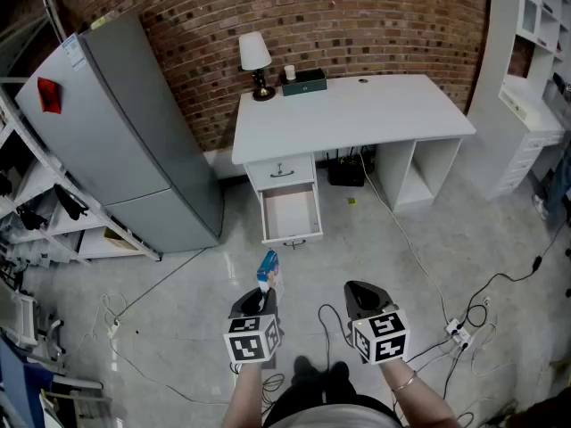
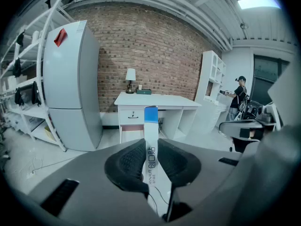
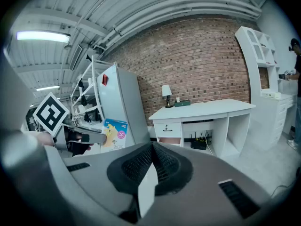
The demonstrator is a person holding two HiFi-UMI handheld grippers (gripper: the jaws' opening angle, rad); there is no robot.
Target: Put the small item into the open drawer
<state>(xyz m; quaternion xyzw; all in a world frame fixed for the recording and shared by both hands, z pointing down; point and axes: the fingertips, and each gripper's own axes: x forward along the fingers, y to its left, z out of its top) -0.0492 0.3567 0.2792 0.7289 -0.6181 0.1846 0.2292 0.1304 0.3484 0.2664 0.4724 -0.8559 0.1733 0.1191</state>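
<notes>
- Left claw (image 1: 260,296) sits closest to me, its pads clamped on the small packet (image 1: 268,269). The packet stands edge-on between them, its blue top poking out past the tips.
- Right claw (image 1: 360,294) hangs just to the right of the left one and level with it, jaws pressed together with nothing between them.
- From my right claw's camera I see the packet off to its left, its flat face showing blue and yellow print.
- Straight ahead of my left claw, well apart from it, the open drawer (image 1: 290,212) sticks out of the white bench (image 1: 357,105).
- Beyond the drawer, a lamp (image 1: 255,61) stands at the bench's back corner beside a dark green box (image 1: 304,82).
- Off to the left of both claws, a grey fridge (image 1: 116,132) stands by the brick wall.
- Cables (image 1: 464,324) trail over the floor to the right of my right claw.
</notes>
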